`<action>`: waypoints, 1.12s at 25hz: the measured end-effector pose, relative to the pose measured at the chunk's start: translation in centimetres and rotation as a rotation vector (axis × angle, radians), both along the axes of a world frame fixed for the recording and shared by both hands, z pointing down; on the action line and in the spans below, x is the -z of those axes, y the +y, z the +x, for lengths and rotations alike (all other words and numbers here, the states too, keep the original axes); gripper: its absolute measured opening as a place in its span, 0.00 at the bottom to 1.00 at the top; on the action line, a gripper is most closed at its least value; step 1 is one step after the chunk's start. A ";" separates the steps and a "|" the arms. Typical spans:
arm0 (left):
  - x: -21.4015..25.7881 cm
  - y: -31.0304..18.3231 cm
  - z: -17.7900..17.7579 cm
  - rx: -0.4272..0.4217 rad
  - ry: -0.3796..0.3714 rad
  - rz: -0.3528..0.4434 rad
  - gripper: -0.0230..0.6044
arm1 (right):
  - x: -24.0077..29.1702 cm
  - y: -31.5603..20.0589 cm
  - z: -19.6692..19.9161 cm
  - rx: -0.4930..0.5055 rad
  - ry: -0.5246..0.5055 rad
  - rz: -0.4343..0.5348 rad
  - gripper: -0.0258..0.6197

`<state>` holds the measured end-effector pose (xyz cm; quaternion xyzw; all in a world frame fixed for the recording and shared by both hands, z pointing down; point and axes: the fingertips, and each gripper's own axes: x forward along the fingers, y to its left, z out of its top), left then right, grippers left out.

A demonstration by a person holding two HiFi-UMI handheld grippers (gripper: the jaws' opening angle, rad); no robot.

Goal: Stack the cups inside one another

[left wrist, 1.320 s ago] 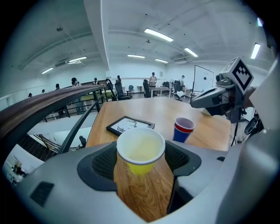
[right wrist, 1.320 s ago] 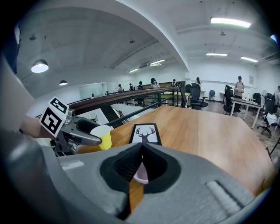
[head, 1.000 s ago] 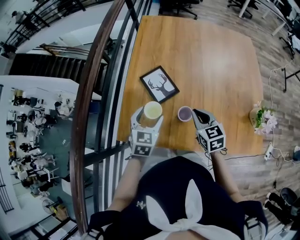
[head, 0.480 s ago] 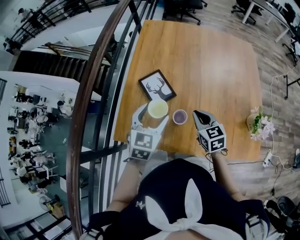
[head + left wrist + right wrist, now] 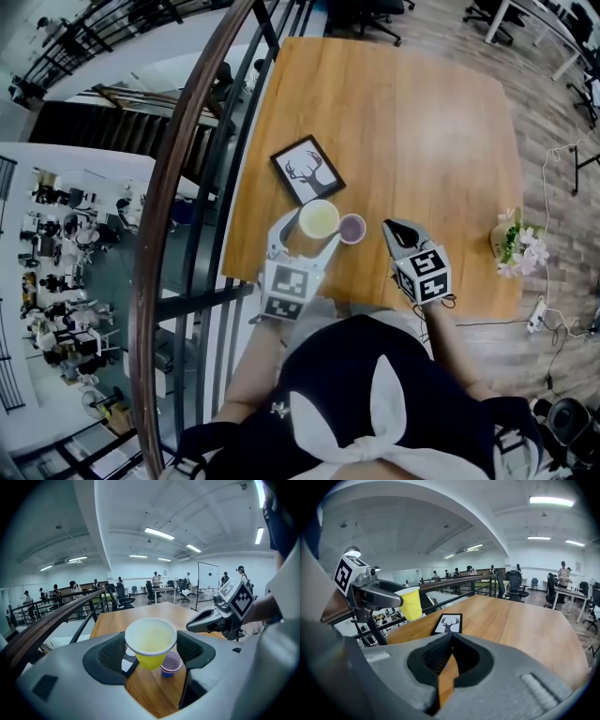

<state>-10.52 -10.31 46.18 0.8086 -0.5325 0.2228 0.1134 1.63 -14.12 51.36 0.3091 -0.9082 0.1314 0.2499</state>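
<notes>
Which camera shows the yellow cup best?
The left gripper view: the yellow cup sits large and centred between the jaws, rim and side both clear. The head view shows the cup only from above; the right gripper view shows just its side, small.

The left gripper was held forward and tilted downward, its jaws clamped on a yellow cup between the fingers. The right gripper was held alongside, likewise tilted downward, its jaws pressed together on nothing.
</notes>
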 end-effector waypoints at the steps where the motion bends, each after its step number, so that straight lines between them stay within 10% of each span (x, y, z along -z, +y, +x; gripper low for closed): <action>1: -0.1 0.0 0.3 -0.003 0.001 -0.001 0.61 | 0.0 0.0 0.3 -0.002 -0.001 -0.001 0.04; 28: -2.7 -1.5 8.2 -0.159 0.006 -0.056 0.61 | -0.1 0.5 8.0 -0.138 -0.005 -0.015 0.04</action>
